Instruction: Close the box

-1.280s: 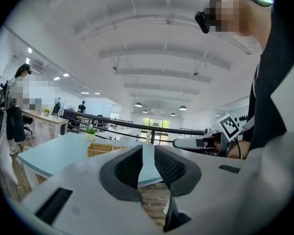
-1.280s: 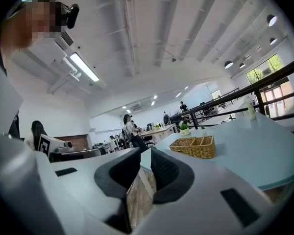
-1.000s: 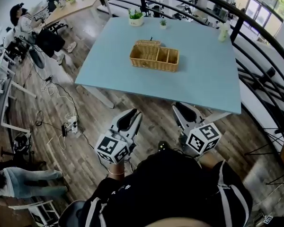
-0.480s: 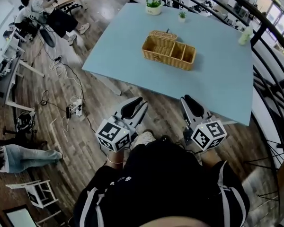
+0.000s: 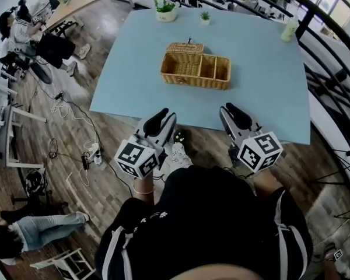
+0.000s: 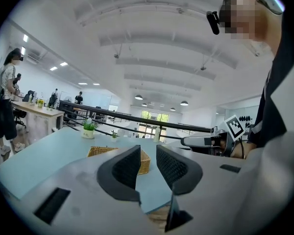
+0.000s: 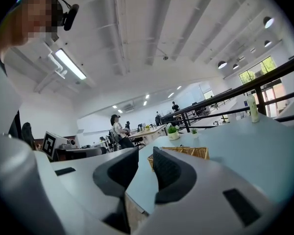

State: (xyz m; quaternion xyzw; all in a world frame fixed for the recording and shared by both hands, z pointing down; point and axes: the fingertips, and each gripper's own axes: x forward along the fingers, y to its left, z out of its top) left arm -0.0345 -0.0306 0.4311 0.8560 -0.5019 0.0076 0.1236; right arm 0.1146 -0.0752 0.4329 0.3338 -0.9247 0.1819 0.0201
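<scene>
A wicker box [image 5: 195, 70] with several compartments stands on the light blue table [image 5: 262, 86], its woven lid [image 5: 184, 48] lying open behind it. Both grippers hover short of the table's near edge, over the wooden floor, well apart from the box. My left gripper [image 5: 159, 121] has its jaws opening with nothing between them; in the left gripper view [image 6: 148, 153] the box [image 6: 99, 152] shows beyond them. My right gripper [image 5: 236, 116] is open and empty; in the right gripper view [image 7: 145, 155] the box [image 7: 186, 152] sits ahead.
Two small potted plants [image 5: 166, 10] and a bottle [image 5: 289, 29] stand at the table's far edge. A black railing [image 5: 332, 69] curves along the right side. A person [image 5: 23, 31] sits at a desk at far left. Cables [image 5: 87, 153] lie on the floor.
Both grippers have come forward to the table's near edge. The box now lies nearer and more centred ahead of them.
</scene>
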